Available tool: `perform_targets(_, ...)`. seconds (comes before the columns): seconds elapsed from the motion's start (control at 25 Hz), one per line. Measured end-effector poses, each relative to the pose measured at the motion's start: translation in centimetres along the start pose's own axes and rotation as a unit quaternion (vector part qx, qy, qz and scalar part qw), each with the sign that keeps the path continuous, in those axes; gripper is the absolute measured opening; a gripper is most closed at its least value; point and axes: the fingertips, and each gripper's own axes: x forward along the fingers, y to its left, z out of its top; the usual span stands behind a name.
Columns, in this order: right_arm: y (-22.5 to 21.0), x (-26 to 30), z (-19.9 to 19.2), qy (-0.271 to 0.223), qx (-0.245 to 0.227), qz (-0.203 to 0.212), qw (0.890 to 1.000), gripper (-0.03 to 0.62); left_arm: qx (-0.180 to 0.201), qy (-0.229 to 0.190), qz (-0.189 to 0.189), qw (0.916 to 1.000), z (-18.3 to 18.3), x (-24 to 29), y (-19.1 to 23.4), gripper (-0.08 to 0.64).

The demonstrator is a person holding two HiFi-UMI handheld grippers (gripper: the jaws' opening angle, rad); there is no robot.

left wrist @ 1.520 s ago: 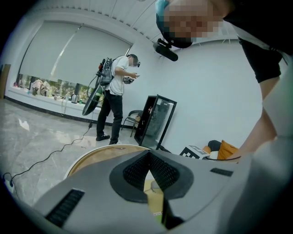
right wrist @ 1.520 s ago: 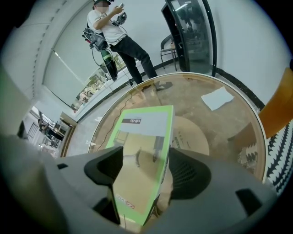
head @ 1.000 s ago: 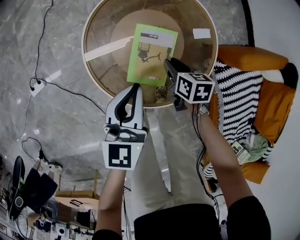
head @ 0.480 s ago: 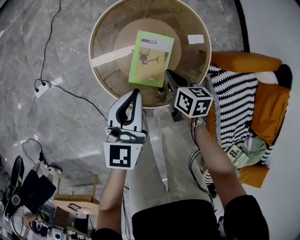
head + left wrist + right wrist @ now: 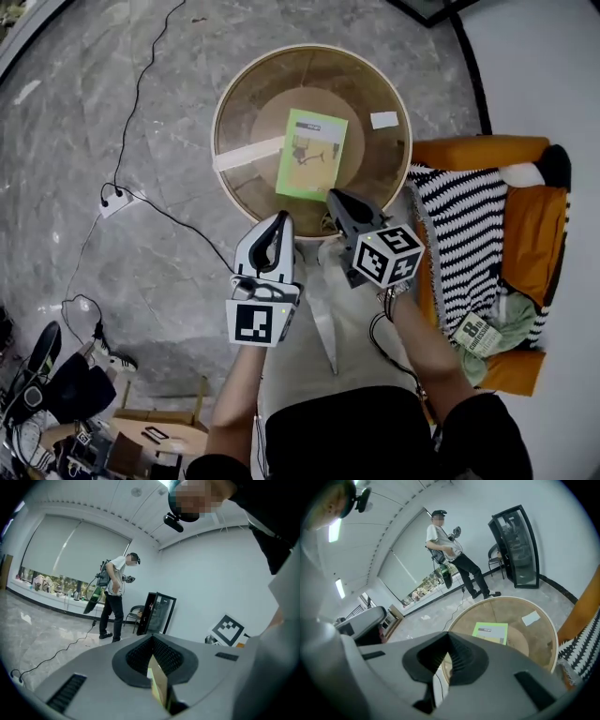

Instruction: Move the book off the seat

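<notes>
A green book (image 5: 312, 153) lies flat on the round glass-topped table (image 5: 217, 127), and shows in the right gripper view as the book (image 5: 490, 633) too. Both grippers hang in the air at the table's near edge, above it, and neither touches the book. My right gripper (image 5: 334, 199) is shut and empty, its tips (image 5: 450, 649) pointing down toward the table with the book beyond them. To its left, my left gripper (image 5: 279, 225) has its fingertips pressed together with nothing held, and it (image 5: 153, 643) points out across the room.
An orange armchair (image 5: 478, 150) with a black-and-white striped cloth (image 5: 469, 225) stands right of the table. A white slip (image 5: 383, 119) and a white strip (image 5: 248, 154) lie on the table. A cable and power strip (image 5: 114, 197) cross the floor. A person (image 5: 454, 555) stands beyond.
Both grippers have risen and drawn back from the table. The right gripper was over the book's near corner and now hangs clear of it. The head view sits higher, so the table looks smaller.
</notes>
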Motion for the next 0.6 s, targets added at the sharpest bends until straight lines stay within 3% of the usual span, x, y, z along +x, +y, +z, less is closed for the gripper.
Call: perform_targets(0.6,10.7,-11.6,11.0,-0.104,-0.063,0.079,0.989,0.014,0.010,-0.048,-0.001,0.9988,12.4,-4.2,-3.3,0.009)
